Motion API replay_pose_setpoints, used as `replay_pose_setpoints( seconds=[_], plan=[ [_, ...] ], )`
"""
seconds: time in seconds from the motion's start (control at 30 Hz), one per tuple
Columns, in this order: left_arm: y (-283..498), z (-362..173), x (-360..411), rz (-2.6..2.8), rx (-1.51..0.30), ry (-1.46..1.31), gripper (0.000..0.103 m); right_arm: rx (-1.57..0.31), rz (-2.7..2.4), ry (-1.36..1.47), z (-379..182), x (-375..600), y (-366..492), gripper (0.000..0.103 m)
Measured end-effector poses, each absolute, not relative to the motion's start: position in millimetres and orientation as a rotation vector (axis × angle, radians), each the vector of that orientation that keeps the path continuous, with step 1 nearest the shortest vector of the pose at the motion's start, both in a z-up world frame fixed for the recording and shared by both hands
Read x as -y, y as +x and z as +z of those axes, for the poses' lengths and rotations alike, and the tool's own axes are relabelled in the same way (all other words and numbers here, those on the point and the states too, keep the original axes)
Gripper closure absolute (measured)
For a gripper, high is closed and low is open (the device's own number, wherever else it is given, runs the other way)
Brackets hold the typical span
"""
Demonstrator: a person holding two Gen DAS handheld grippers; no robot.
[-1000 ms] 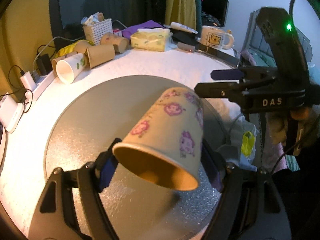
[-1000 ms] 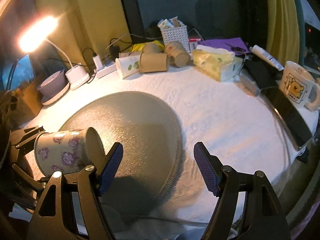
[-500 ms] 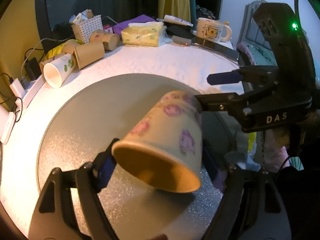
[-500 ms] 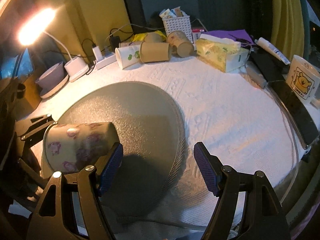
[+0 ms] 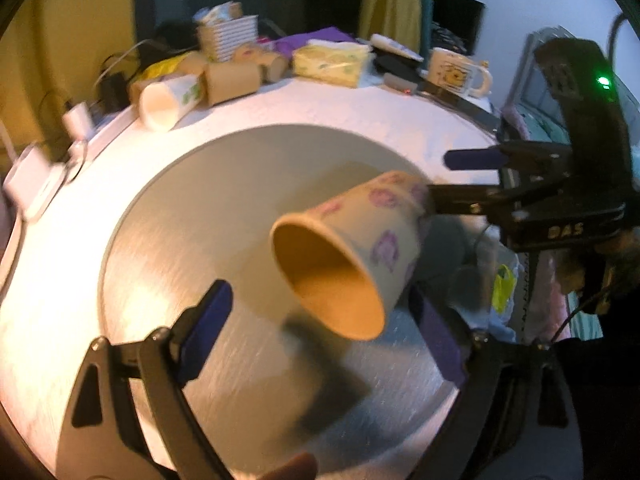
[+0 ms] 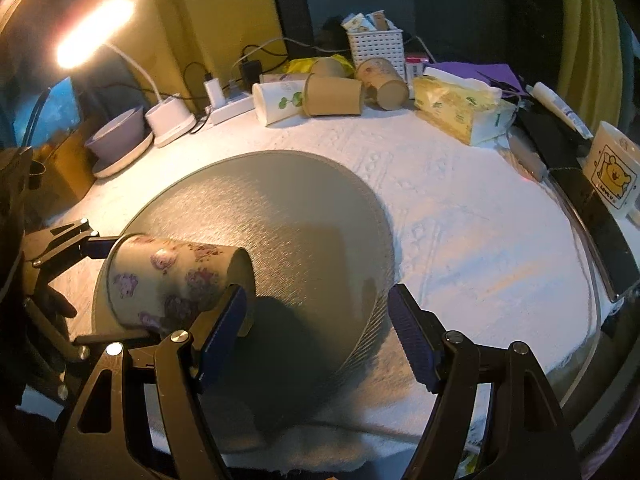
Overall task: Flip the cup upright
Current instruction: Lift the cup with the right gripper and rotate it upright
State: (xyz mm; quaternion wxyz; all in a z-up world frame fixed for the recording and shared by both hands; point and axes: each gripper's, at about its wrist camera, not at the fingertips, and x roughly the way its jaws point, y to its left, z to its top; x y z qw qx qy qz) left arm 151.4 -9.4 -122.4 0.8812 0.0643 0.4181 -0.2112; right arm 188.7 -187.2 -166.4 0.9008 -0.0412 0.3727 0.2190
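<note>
1. Cluttered and dim, the room is showing yellow curtains along the top of both frames, and a white cloth-covered table (image 6: 460, 216) is filling most of each view
2. Lying on the cloth, one round grey mat (image 6: 260, 200) is taking up the centre-left of the right wrist frame
3. Near the lower left of that frame, the flowered paper cup (image 6: 172, 280) is lying tilted on its side over the mat, mouth turned toward the left gripper (image 5: 320, 332); whether it is touching the mat I cannot tell
4. The left gripper is standing wide apart at the bottom of its own frame, one pad beside the cup's rim and the other clear of it, so it is gripping nothing
5. The right gripper (image 6: 316, 332) is also spread apart, its left pad just beside or touching the cup's base; it is closing on nothing
6. To do the flip well, I judge the base needs steadying while the mouth is being swung upward, squeezing lightly so the thin wall is not crushing
7. Counting across the top of the right wrist frame: four spare cups (image 6: 332, 96) lying together, one tissue box (image 6: 460, 110), one white basket (image 6: 374, 46), one bear mug (image 6: 612, 172), one lamp (image 6: 94, 32)
</note>
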Motion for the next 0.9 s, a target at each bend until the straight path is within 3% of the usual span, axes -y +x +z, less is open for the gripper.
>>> replay_pose_setpoints(
  seconds=[0.5,0.9],
  plan=[
    [126.1,-123.2,-72.3,-0.181,-0.831,-0.093,0.013,-0.689,0.706,-0.468,-137.4,108.5,161.5,0.027],
    [133.3,-121.6,-104.3,-0.152,-0.744,-0.226,0.012,-0.826,0.765,-0.838,-161.6,50.3,192.3,0.027]
  ],
)
